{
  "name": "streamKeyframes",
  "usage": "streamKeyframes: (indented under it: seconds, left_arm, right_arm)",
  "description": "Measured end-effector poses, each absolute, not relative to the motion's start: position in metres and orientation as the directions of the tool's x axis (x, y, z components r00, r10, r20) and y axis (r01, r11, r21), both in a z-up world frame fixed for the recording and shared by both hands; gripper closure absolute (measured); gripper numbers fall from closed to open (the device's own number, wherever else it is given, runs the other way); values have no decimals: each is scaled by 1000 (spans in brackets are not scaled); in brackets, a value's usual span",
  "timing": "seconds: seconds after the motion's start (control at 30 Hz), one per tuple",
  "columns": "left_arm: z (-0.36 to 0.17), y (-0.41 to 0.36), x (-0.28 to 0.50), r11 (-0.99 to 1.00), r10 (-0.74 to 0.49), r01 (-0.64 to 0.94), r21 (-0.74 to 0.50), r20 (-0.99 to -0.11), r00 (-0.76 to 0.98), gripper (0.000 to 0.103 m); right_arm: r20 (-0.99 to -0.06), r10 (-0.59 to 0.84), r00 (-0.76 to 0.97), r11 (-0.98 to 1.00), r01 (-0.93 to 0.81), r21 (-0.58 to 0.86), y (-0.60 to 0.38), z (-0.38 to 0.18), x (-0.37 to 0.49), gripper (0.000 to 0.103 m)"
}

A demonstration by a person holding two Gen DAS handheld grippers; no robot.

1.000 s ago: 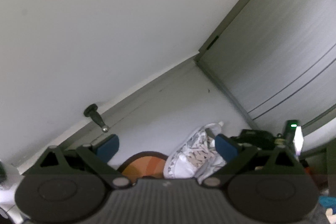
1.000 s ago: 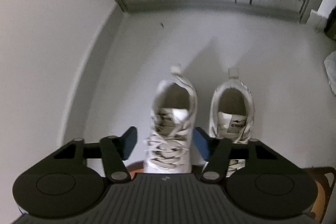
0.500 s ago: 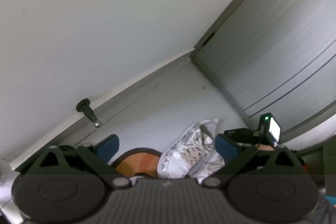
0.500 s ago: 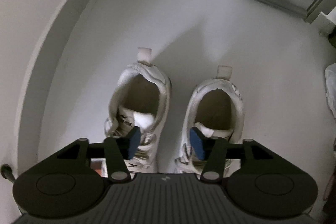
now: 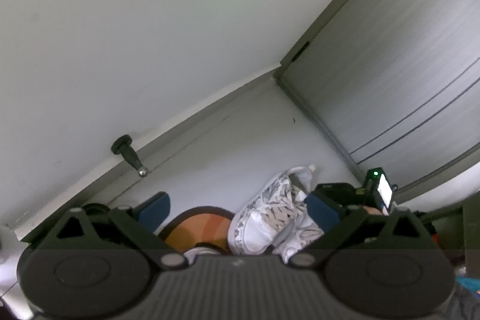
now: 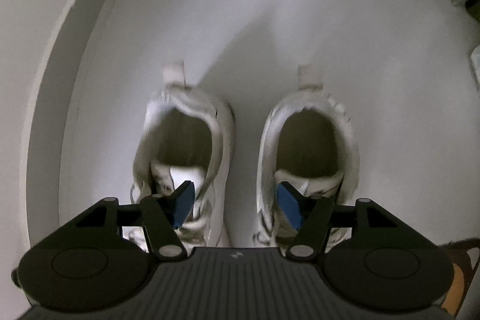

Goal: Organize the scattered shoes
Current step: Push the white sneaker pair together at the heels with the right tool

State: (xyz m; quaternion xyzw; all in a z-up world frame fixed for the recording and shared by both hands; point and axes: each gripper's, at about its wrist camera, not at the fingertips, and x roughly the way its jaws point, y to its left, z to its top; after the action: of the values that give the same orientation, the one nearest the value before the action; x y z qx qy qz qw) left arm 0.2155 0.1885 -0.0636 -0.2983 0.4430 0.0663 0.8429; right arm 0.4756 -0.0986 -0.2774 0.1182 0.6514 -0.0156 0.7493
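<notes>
Our right gripper [image 6: 235, 204] hangs over two white sneakers standing side by side on the pale floor [image 6: 270, 29], jaws apart, one pad over the left sneaker [image 6: 183, 152] at nine o'clock, the other over the right sneaker [image 6: 309, 152] at three. Our left gripper [image 5: 237, 207] is open and empty, the pair at its two o'clock beside an orange mat [image 5: 195, 227].

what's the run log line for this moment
right claw: open, over gap between both white sneakers | left sneaker, right sneaker: side by side, upright on floor | left claw: open, empty
</notes>
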Motion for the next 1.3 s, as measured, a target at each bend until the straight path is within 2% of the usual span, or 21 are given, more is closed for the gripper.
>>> streamKeyframes:
  seconds: [0.2, 0.4, 0.5, 0.53, 0.63, 0.7, 0.77, 0.8, 0.83, 0.9, 0.93, 1.17, 1.3]
  left_arm:
    - [-65, 186, 215, 825, -151, -366, -430, -792, 591, 4]
    - [-69, 186, 217, 831, -144, -369, -417, -801, 581, 4]
    - [-69, 186, 217, 830, -144, -370, -417, -801, 581, 4]
    - [-69, 186, 217, 830, -145, -369, -419, -800, 583, 4]
    - [-66, 186, 217, 829, -149, -363, -425, -794, 590, 4]
    - [-64, 185, 216, 832, -150, -356, -426, -790, 594, 4]
    - [-64, 184, 216, 836, -150, -351, -422, -790, 594, 4]
    - [-65, 183, 216, 838, -151, -349, -420, -792, 592, 4]
    - [-65, 183, 216, 839, -151, -348, -418, -794, 589, 4]
    - [-65, 184, 216, 837, -149, -352, -418, -794, 589, 4]
    - [-65, 186, 216, 833, -148, -359, -422, -794, 590, 4]
    - [-64, 191, 215, 817, -155, -370, -443, -785, 600, 4]
    - [-63, 190, 213, 820, -160, -360, -446, -781, 603, 4]
  right_arm:
    - [-984, 82, 159, 978, 175, 110, -88, -283, 480, 53]
    - [-992, 23, 123, 986, 159, 43, -78, -293, 487, 54]
    - [-995, -22, 97, 991, 131, -9, -75, -293, 490, 66]
    - [-995, -33, 91, 993, 120, -22, -73, -293, 491, 76]
    - [-996, -73, 59, 996, 59, -69, -67, -295, 497, 77]
    - [-998, -52, 44, 996, 75, -48, -68, -296, 500, 72]
    - [-999, -30, 34, 994, 103, -26, -72, -299, 501, 52]
    - [-999, -25, 34, 994, 106, -21, -73, -301, 500, 49]
    - [-999, -19, 35, 994, 109, -15, -74, -303, 499, 52]
    - [-999, -29, 44, 995, 98, -24, -74, -304, 496, 74]
    - [-998, -37, 52, 996, 86, -32, -74, -304, 495, 77]
    - [-990, -19, 138, 993, 119, -3, -86, -294, 485, 82]
    - [-985, -11, 173, 998, 59, -1, -86, -290, 481, 82]
